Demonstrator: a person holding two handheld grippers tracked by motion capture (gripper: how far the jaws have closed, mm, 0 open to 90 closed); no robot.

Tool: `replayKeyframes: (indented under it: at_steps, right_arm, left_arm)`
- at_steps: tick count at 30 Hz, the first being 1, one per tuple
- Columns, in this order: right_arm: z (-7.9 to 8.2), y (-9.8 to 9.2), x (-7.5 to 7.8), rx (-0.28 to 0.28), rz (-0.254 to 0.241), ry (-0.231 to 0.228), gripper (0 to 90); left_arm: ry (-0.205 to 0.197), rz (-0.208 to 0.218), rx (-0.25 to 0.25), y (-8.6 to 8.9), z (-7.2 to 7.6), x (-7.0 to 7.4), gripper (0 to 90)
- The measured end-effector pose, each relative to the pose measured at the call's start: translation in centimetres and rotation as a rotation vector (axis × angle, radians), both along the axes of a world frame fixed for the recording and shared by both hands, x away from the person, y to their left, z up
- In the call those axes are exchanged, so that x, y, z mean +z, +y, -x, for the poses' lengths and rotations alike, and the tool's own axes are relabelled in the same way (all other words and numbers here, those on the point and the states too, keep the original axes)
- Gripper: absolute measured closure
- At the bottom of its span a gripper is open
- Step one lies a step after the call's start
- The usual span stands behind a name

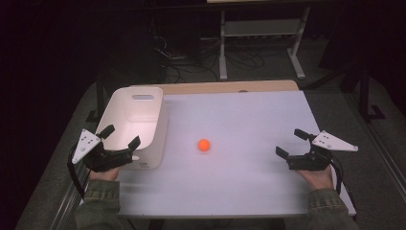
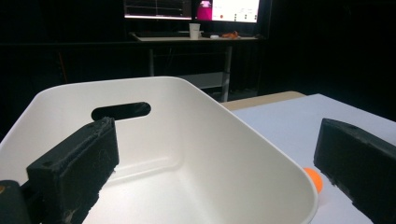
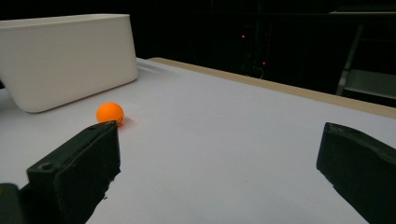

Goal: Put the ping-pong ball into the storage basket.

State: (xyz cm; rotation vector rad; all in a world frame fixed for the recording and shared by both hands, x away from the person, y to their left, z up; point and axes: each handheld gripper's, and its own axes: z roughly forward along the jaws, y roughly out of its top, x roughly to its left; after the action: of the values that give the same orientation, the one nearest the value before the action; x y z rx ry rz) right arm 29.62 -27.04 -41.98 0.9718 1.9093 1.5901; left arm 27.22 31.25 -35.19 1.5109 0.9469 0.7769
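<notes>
Claws [image 1: 290, 142] apart; small round orange ball [image 1: 204, 144]

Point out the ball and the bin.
ball [image 1: 204, 144], high view, centre of the orange ball
bin [image 1: 159, 125], high view, right wall's rim

The person's two forearms entered from the near edge, sleeves showing at the wrists. The left hand [image 1: 103, 173] held the left gripper [image 1: 119, 137] at the left side, its jaws spread wide with nothing between them, pointing ahead and slightly inward. The right hand [image 1: 316, 177] held the right gripper [image 1: 292, 143] at the right side, jaws likewise wide apart and empty, angled toward the middle. Both grippers seemed to sit low and roughly level, though height was hard to judge in the dim light.
</notes>
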Motion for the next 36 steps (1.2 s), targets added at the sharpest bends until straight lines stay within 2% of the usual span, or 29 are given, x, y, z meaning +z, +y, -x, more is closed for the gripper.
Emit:
replayKeyframes:
  at_steps: [19, 27, 36]
  right_arm:
    - [0.2, -0.4, -0.2, -0.007, -0.002, 0.011, 0.0]
    - [0.3, -0.3, -0.2, -0.013, 0.01, 0.005, 0.0]
    - [0.4, -0.5, -0.1, -0.027, 0.005, 0.003, 0.0]
  left_arm:
    - [0.02, 0.011, -0.013, 0.0, 0.2, 0.9, 0.0]
    - [0.042, 0.003, -0.023, -0.1, 0.1, 1.4, 0.0]
    - [0.07, -0.029, -0.045, -0.4, -0.3, 2.4, 0.0]
